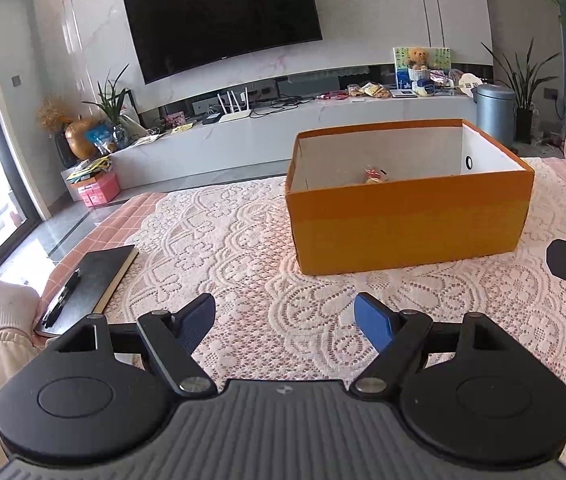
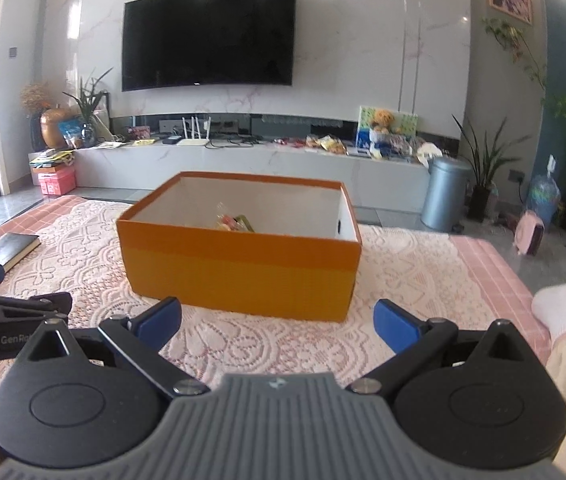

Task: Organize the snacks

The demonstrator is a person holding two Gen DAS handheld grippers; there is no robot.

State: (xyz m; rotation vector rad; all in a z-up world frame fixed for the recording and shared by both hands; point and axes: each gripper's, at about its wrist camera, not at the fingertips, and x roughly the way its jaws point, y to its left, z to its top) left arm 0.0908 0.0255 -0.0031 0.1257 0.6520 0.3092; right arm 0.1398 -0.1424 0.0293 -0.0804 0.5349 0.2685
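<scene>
Nearest to us in the left wrist view are our left tongs (image 1: 285, 322), the blue pads spread wide with nothing between them, hovering over the lace cloth (image 1: 223, 240) near the worktop's near edge. Our right tongs (image 2: 279, 322) are likewise wide open and empty, low over the same cloth; part of their black frame shows at the right border of the left wrist view, and part of the left tool shows at the left border of the right wrist view, so the two sit side by side.

Ahead of both stands the orange box (image 1: 407, 224), open-topped, white inside, resting flat on the lace toward the middle of the worktop (image 2: 491, 264), closer to its far edge than to us. Inside, on the box floor near the front wall, lies a small heap of wrapped snacks (image 2: 231, 222); we can make out clear wrappers with yellow and red, but not how many pieces.

At the worktop's left edge a black notebook (image 1: 97, 276) lies flat with a pen (image 1: 61, 298) on its cover, well apart from the box. A white sock (image 2: 563, 300) and a pale trouser leg show beside the worktop's right edge.
</scene>
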